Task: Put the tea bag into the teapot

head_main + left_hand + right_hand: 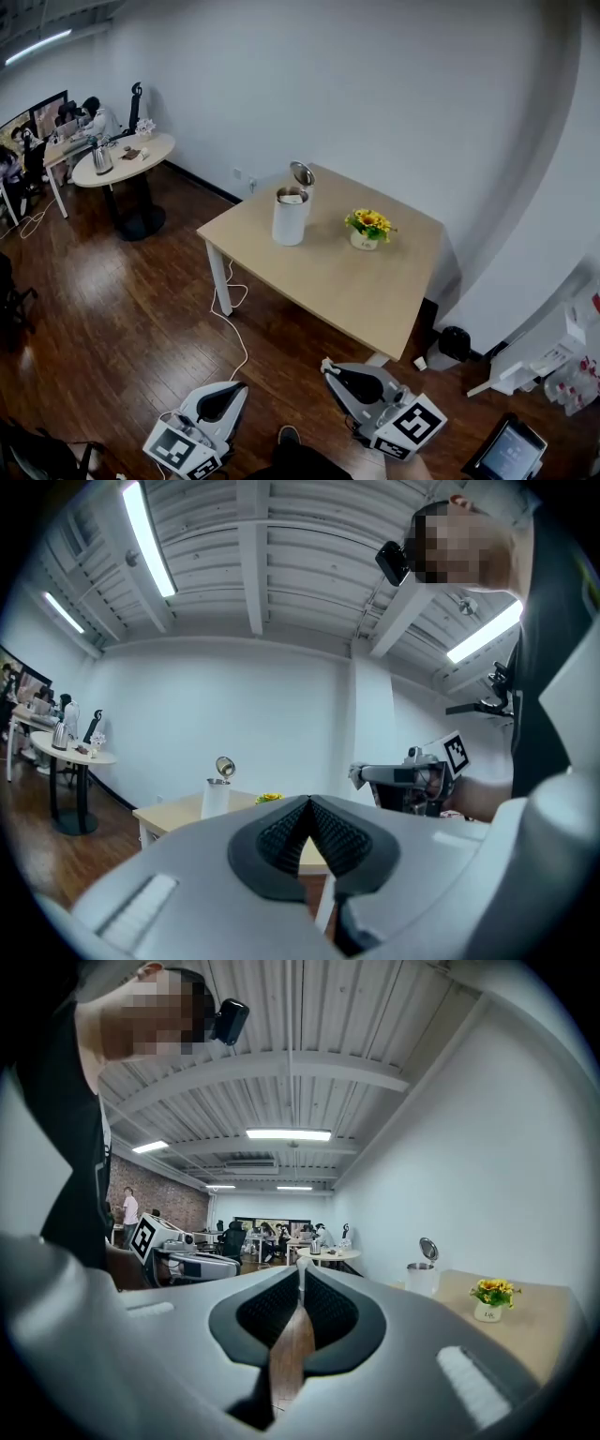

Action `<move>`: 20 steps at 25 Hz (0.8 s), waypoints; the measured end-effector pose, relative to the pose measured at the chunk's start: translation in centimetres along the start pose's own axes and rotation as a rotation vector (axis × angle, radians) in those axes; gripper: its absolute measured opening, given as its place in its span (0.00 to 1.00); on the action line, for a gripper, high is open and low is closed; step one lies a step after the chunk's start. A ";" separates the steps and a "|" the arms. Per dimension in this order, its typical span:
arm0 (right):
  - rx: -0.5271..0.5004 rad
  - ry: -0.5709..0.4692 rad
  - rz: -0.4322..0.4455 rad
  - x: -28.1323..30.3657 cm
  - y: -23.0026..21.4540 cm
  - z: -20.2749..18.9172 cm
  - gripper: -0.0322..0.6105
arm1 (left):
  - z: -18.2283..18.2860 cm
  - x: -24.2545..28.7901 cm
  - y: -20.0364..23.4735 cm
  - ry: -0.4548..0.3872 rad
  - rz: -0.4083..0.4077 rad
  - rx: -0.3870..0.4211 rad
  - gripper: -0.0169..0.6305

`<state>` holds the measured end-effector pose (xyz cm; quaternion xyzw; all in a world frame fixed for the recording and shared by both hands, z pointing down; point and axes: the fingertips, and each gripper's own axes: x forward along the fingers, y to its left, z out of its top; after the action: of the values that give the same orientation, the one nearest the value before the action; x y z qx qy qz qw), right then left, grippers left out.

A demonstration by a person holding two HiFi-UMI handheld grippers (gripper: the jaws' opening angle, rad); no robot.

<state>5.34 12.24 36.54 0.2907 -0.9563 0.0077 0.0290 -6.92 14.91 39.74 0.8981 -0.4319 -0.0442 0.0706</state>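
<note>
On the light wooden table (pixel 375 291) stands a tall white teapot (pixel 290 217) with its hinged lid (pixel 302 173) flipped up. Something pale shows in its mouth; I cannot tell what it is, and no tea bag shows clearly anywhere. My left gripper (pixel 238 387) and right gripper (pixel 327 366) hang low over the floor, well short of the table, both shut and empty. In the left gripper view the jaws (pixel 308 802) meet, with the teapot (pixel 217 794) far ahead. The right gripper's jaws (pixel 301 1266) are shut too, with the teapot (pixel 423 1277) off to the right.
A small pot of yellow flowers (pixel 368 229) sits right of the teapot. A white cable (pixel 232 314) trails over the wooden floor by the table leg. A round table (pixel 122 159) and seated people are at the back left. A black bin (pixel 455 343), a white rack (pixel 548 361) and a tablet (pixel 510 451) stand at the right.
</note>
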 end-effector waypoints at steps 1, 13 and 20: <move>0.005 -0.007 0.003 0.5 -1.1 0.3 0.08 | 0.4 1.1 0.5 -0.001 0.001 0.015 0.03; 0.027 -0.025 0.019 4.3 -12.6 1.3 0.09 | 1.9 12.0 5.0 0.034 -0.016 0.052 0.03; 0.047 -0.043 0.022 6.7 -17.6 1.1 0.08 | 2.8 16.4 7.9 0.048 0.015 0.080 0.03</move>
<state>9.52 -6.11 35.80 0.2811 -0.9594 0.0242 0.0017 -3.17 -3.09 37.99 0.8978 -0.4381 -0.0050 0.0455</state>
